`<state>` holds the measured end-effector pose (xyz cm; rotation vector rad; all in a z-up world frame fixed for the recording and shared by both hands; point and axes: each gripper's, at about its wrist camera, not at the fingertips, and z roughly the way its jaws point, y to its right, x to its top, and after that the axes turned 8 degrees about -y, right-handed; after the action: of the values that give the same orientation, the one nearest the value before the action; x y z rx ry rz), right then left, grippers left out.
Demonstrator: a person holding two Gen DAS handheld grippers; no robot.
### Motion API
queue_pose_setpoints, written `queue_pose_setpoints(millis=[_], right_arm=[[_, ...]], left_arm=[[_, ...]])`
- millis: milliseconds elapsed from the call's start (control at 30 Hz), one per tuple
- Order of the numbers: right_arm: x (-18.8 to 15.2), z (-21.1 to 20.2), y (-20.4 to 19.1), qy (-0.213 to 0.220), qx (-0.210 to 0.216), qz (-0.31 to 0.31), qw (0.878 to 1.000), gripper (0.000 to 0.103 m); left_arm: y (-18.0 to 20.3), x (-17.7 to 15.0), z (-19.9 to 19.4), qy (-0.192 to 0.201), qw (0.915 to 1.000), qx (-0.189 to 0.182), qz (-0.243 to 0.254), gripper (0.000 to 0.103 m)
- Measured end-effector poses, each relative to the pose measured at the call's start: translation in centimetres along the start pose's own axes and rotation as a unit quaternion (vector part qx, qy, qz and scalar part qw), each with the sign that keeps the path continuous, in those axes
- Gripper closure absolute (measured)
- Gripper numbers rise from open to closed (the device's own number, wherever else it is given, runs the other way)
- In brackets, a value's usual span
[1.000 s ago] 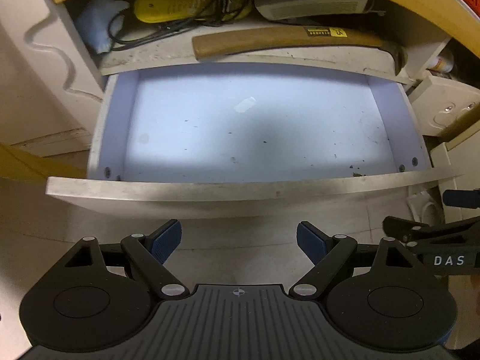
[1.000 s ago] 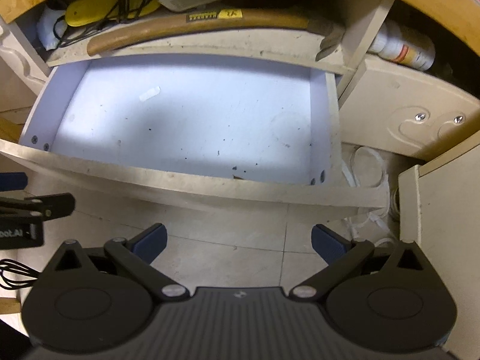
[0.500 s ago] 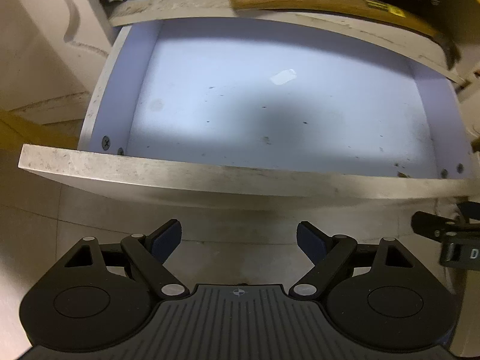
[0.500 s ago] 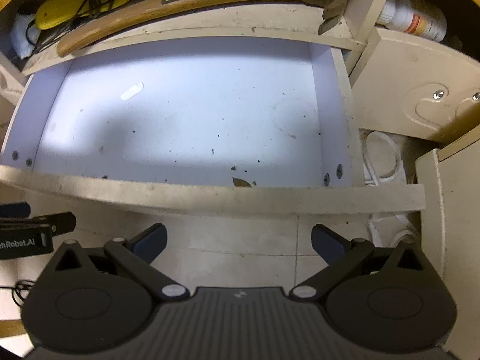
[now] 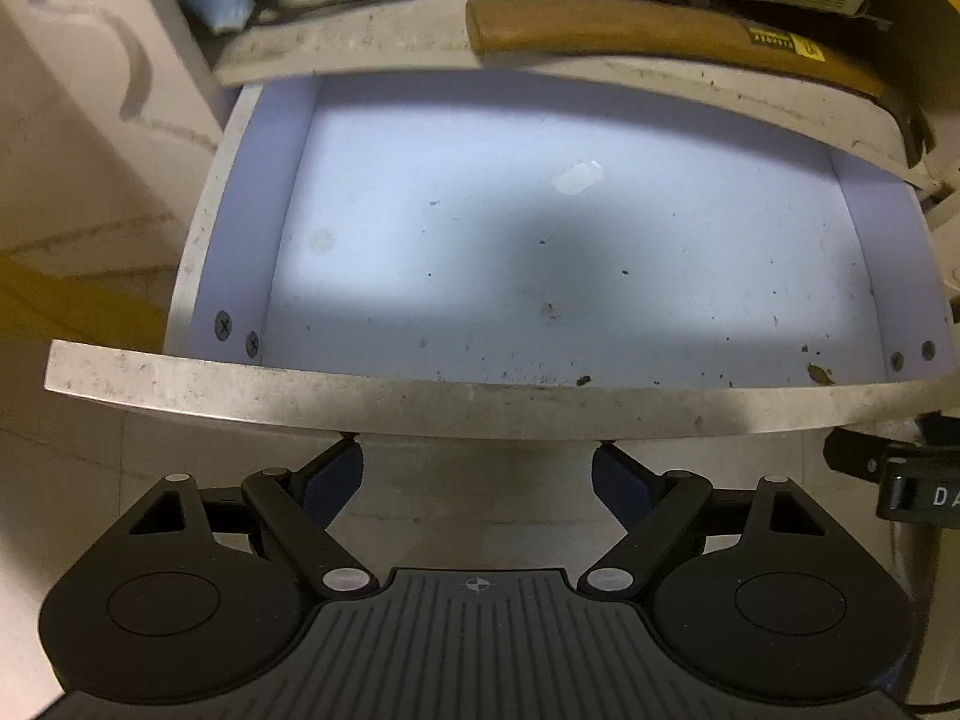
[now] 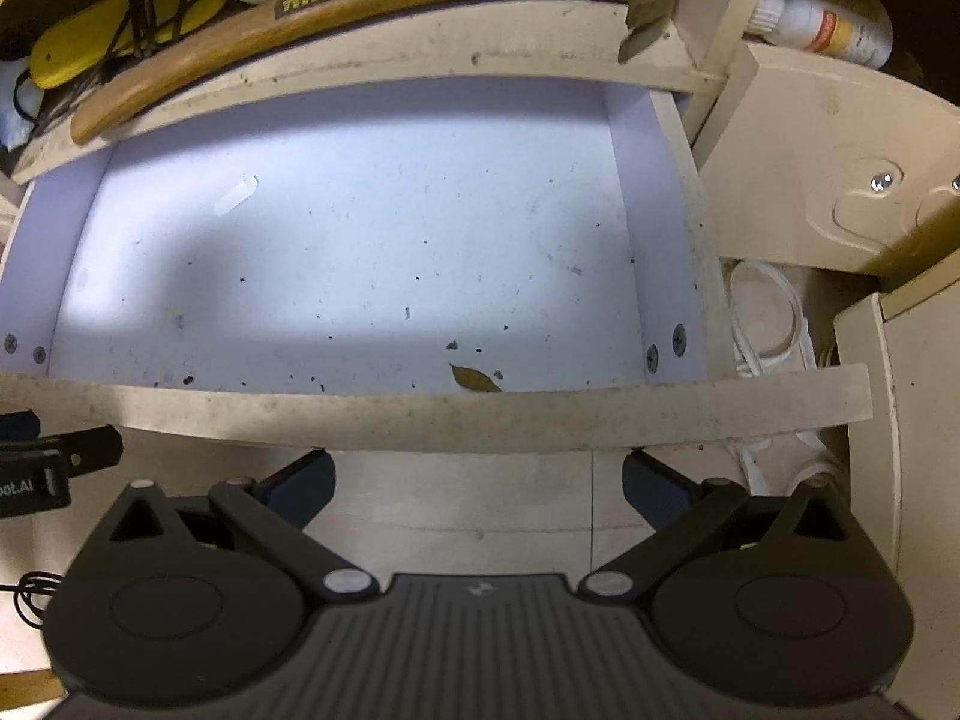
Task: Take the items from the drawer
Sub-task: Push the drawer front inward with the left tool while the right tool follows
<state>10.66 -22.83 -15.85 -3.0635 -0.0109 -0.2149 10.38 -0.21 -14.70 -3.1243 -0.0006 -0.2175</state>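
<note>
One open drawer [image 5: 336,402], two hand-held grippers, left hand-held gripper [image 5: 477,474], right hand-held gripper [image 6: 477,480], both spread

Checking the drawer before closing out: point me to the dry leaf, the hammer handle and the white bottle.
dry leaf [image 6: 476,380]: right wrist view, middle of leaf.
hammer handle [image 6: 252,39]: right wrist view, mid wooden shaft.
white bottle [image 6: 822,15]: right wrist view, its body.

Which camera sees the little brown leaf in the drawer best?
The right wrist view. There the leaf lies in plain sight by the drawer's front wall, with its pointed shape clear. In the left wrist view the leaf is only a small brown speck far off in the right front corner.
</note>
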Motion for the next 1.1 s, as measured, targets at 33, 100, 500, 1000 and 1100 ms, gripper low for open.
queue_pose_setpoints(millis=[33, 100, 500, 1000, 1100], right_arm=[[0.2, -0.1, 0.0, 0.006, -0.001, -0.001, 1.000, 0.000], [0.7, -0.2, 0.0, 0.016, -0.001, -0.002, 1.000, 0.000], [4.2, 0.0, -0.6, 0.041, -0.011, -0.001, 0.999, 0.000], [8.1, -0.2, -1.3, 0.084, -0.027, -0.005, 0.996, 0.000], [8.5, -0.2, -1.4, 0.092, -0.029, -0.005, 0.995, 0.000]], left_arm=[[0.0, 0.2, -0.1, 0.005, 1.0000, -0.001, 0.000, 0.019], [-0.2, 0.6, -0.1, 0.013, 0.9999, -0.009, -0.004, 0.019], [-0.7, 4.5, 0.4, 0.022, 0.9995, -0.023, -0.007, 0.018], [-0.6, 9.5, 1.1, 0.040, 0.9986, -0.033, -0.006, 0.018], [-0.5, 10.1, 1.2, 0.044, 0.9984, -0.034, -0.007, 0.018]])
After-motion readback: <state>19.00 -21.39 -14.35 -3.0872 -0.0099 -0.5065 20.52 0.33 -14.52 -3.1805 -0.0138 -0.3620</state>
